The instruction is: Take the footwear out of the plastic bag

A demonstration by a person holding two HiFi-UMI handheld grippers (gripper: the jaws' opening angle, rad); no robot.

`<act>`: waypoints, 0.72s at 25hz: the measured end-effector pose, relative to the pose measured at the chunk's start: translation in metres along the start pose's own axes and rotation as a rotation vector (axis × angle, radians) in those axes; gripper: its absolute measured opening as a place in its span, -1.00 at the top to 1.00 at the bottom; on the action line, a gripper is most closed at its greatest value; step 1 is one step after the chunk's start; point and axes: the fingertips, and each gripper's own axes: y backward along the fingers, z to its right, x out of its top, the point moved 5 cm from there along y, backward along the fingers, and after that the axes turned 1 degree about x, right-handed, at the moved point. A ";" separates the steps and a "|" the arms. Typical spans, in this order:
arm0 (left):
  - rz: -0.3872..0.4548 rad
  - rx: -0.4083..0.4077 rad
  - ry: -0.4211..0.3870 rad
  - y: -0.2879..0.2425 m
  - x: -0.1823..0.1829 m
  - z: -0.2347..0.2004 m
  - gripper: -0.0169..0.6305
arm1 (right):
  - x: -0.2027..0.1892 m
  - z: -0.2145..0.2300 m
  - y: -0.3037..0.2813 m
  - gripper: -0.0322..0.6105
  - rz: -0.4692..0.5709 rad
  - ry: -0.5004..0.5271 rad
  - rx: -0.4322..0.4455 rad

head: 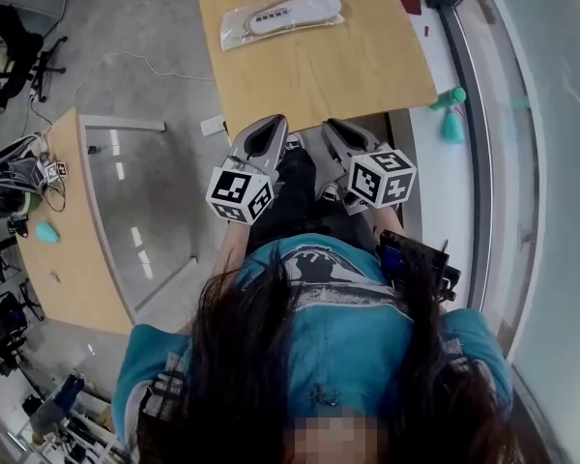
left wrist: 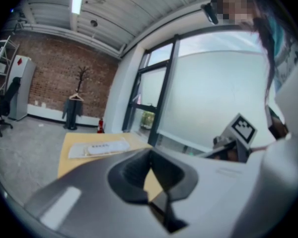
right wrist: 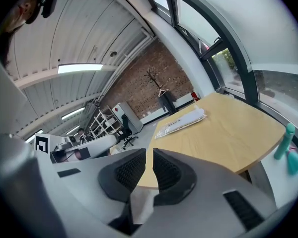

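lying bagged on table [head: 367, 66], footwear [head: 295, 13], left gripper [head: 274, 124], right gripper [head: 333, 127] both closed

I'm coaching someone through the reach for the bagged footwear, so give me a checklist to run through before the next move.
1. Clear plastic bag with white footwear inside lies on the light wooden table: ok.
2. Which end of the bag opens: cannot tell.
3. Left gripper empty: ok, jaws together on nothing.
4. Right gripper empty: ok, jaws almost together, nothing between them.
5. Jaws opened for a grasp: not ok, both shut.
6. Grippers near the bag: not ok, both are at the table's near edge, the bag at its far end.
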 end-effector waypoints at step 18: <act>-0.021 -0.107 0.035 -0.130 0.035 -0.148 0.94 | 0.104 0.078 -0.130 0.74 0.015 -0.131 -0.155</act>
